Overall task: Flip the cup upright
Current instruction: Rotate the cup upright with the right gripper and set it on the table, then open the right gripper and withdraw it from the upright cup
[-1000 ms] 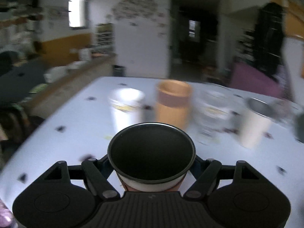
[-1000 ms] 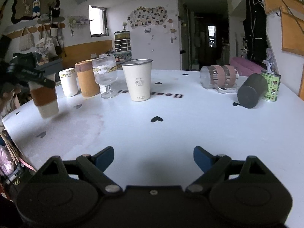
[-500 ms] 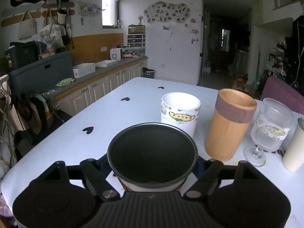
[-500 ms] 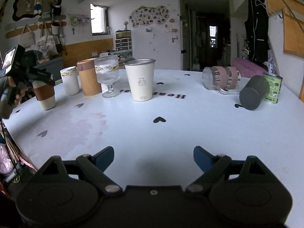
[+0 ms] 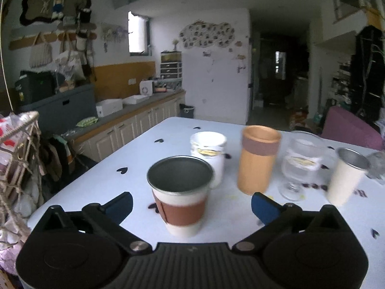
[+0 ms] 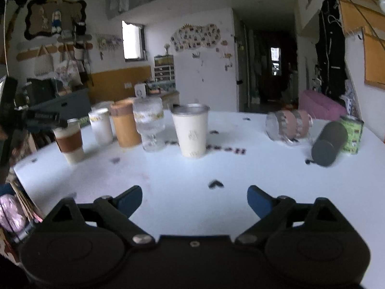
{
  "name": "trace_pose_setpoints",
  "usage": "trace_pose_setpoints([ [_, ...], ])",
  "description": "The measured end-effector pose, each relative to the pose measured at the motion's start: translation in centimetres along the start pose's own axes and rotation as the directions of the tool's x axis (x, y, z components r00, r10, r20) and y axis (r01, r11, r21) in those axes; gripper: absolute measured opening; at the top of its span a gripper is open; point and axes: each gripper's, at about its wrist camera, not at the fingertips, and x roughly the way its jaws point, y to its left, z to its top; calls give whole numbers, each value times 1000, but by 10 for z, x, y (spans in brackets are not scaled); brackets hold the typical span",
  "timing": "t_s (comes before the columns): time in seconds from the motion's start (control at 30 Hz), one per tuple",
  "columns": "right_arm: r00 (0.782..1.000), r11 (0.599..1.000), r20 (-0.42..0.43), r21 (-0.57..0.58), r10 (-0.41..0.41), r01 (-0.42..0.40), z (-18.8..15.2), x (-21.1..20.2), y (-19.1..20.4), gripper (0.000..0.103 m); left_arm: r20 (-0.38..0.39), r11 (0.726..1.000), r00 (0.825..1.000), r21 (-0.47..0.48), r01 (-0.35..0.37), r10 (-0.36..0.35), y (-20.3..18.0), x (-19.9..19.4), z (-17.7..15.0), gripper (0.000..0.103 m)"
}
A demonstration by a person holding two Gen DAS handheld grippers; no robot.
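Left wrist: cup (image 5: pixel 180 192) stands upright, mouth up.

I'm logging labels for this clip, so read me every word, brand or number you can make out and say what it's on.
None can be read for certain.
Table: a row of dark letters beside the cream steel cup, blurred.
Cream steel cup: faint printed marks, too blurred.
Green can: printed label, too small.
White cup and stemmed glass: yellow band designs, no legible text.
Brown-sleeved cup: no text visible.
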Motion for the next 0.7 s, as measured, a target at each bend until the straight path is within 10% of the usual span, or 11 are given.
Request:
trace_pose_setpoints([
  [0.7, 999, 996, 18, -73, 43, -42, 32, 23, 33, 103, 25, 989, 990, 47, 138, -139, -46, -71, -54, 103],
])
